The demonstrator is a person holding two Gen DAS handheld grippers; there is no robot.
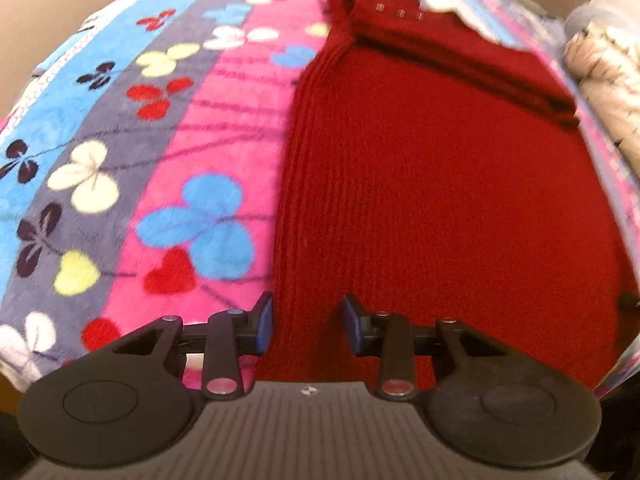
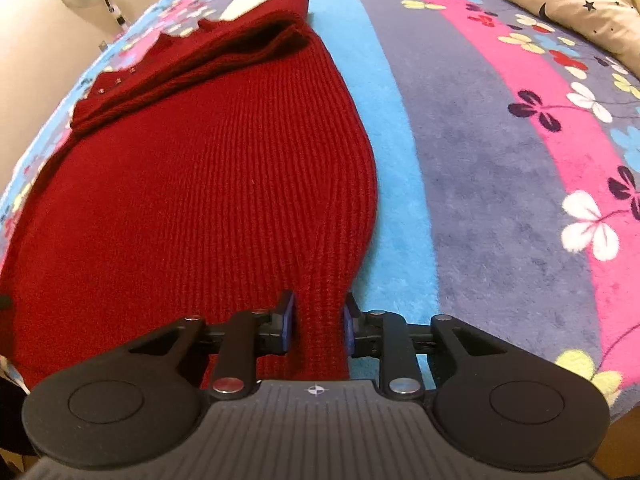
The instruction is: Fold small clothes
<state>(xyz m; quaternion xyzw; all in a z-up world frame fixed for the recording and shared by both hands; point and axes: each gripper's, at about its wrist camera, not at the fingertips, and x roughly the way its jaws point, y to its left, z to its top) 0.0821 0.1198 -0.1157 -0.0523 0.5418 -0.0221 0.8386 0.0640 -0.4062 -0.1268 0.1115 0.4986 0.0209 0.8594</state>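
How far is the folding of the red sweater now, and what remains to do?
Done: the red sweater lies flat on the flowered blanket, with its sleeves folded across the far end. In hand: the right gripper pinches a bunched near corner; the left gripper straddles the other near corner, fabric between its pads, but a firm grip cannot be told. Left: probably lifting the near edge over toward the far end.

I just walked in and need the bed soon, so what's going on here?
A person with a handheld gripper in each hand is folding a red knit sweater laid flat on a flowered blanket. The right gripper has pinched the near hem at one corner, the knit bunched between its pads. The left gripper straddles the hem at the other corner, but its pads look not quite closed on it. The sweater's far end is already folded over; the hem is not yet lifted.
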